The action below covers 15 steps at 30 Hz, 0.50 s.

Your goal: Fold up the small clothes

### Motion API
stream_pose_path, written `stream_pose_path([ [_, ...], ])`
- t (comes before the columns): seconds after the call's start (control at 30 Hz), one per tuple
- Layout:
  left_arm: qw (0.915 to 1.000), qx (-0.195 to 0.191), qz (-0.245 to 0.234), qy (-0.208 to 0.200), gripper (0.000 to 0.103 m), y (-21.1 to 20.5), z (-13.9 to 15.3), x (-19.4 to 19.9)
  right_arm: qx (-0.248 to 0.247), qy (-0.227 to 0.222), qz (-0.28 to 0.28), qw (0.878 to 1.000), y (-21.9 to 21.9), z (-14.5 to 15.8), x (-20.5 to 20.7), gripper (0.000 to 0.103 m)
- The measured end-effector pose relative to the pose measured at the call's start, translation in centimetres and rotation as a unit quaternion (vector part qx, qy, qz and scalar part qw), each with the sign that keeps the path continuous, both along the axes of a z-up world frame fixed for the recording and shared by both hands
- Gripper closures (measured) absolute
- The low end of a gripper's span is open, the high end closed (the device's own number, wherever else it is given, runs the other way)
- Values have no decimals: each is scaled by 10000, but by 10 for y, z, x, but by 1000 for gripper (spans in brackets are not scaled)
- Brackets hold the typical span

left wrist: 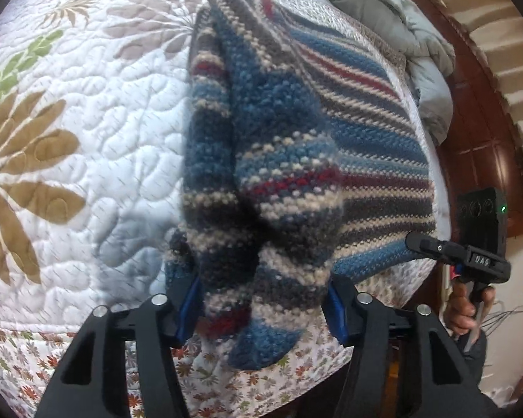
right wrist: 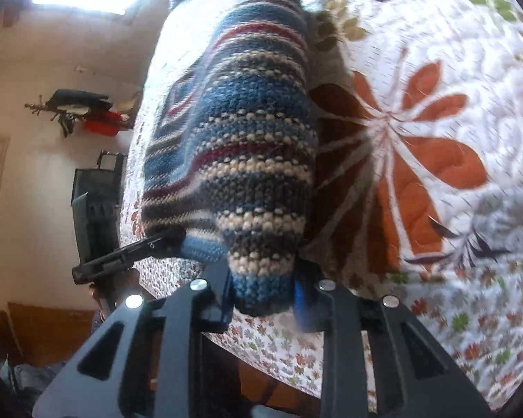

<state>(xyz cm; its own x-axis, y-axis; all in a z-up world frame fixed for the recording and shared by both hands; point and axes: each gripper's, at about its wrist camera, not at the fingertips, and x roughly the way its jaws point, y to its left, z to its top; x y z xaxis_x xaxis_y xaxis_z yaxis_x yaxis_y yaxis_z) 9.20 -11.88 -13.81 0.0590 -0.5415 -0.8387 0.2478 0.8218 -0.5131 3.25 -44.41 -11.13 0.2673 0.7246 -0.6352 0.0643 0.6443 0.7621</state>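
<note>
While the left tool (left wrist: 261,299) clamps a bunched fold of the striped knit sweater (left wrist: 348,111) between its blue-padded fingers (left wrist: 188,303), the cloth hangs over and below the jaws, lifted off the quilt (left wrist: 87,132). To the left of that raised fold, the bed's white quilted cover shows tan and green leaf prints, and its small-flowered border runs along the near edge of the bed. The rest of the sweater lies flat toward the right edge of the bed, its blue, grey, cream and red stripes running across. Beyond it, at the far right corner, sits a rumpled grey comforter (left wrist: 425,52), with a dark wooden bed frame (left wrist: 484,146) beside it. At the near right edge, the right tool (left wrist: 415,240) bites the sweater's hem, a hand (left wrist: 462,310) wrapped around its handle.

In the right wrist view, the left tool (right wrist: 172,238) appears at the left, pinching the sweater's near corner just past the bed's edge. In the middle, the right tool (right wrist: 265,296) is closed on another lifted fold of the knit (right wrist: 254,146), which drapes between its fingers (right wrist: 300,296). To the right, the quilt (right wrist: 436,52) carries a large orange flower print.
</note>
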Motion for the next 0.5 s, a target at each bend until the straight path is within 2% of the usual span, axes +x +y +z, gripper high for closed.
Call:
stream_pose_path([
  [0.13, 9998, 195, -75, -49, 44, -7, -15, 0, -282, 342, -55, 9990, 2, -30, 3, 77],
  [0.3, 9983, 441, -221, -299, 42, -20, -13, -5, -288, 408, -188, 9986, 1, -45, 2, 72],
  [0.4, 9979, 552, -141, -322, 42, -24, -7, -7, -518, 293, -217, 9980, 3, -38, -4, 60],
  [0.47, 9967, 717, -90, -378, 40, -23, -2, -9, -723, 189, -204, 9970, 6, -29, -12, 47],
  [0.5, 9957, 818, -73, -437, 40, -24, 2, -13, -908, 144, -222, 9955, 10, -24, -17, 46],
])
